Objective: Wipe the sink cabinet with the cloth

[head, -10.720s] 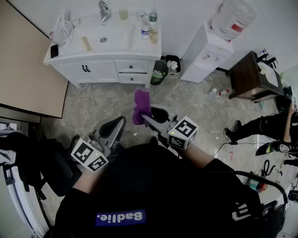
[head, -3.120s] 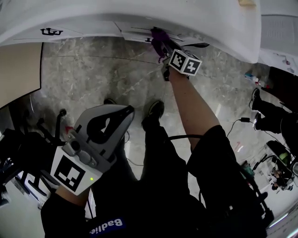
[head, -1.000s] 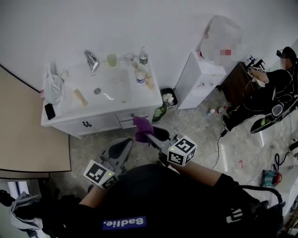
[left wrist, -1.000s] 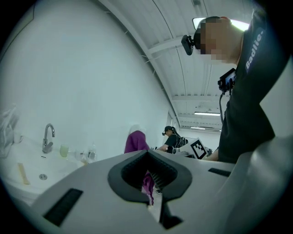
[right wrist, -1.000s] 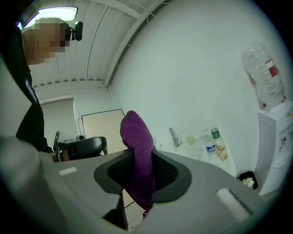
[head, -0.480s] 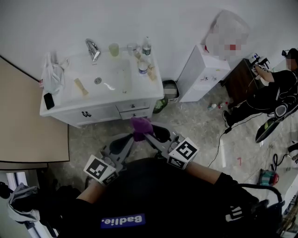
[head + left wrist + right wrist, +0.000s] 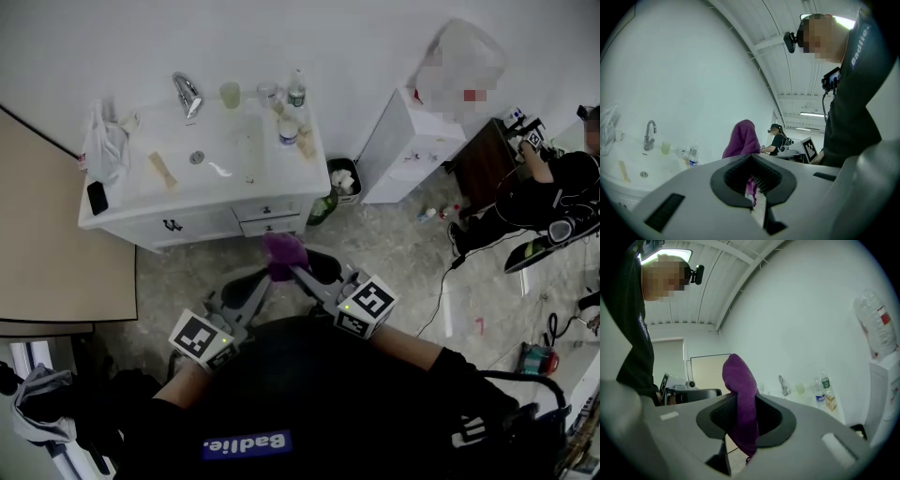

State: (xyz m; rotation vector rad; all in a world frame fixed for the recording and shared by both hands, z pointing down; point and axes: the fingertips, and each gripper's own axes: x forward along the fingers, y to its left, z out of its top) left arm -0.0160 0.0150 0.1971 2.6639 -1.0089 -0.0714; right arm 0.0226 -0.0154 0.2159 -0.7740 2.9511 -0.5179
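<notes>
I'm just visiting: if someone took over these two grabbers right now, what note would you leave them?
Right gripper: shut on the cloth, held in the air.
Left gripper: jaws together beside the cloth; a pinch on it is unclear.
Cabinet: ahead, cloth not touching it.
Done: cannot tell.
To do: bring the cloth to the cabinet and wipe.

Sink cabinet (image 7: 217, 221) in all 3 views

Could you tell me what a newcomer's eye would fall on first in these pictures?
The purple cloth, bright against the grey floor, hangs pinched in the right gripper just ahead of the person. Beyond it stands the white sink cabinet, its top cluttered with bottles.
</notes>
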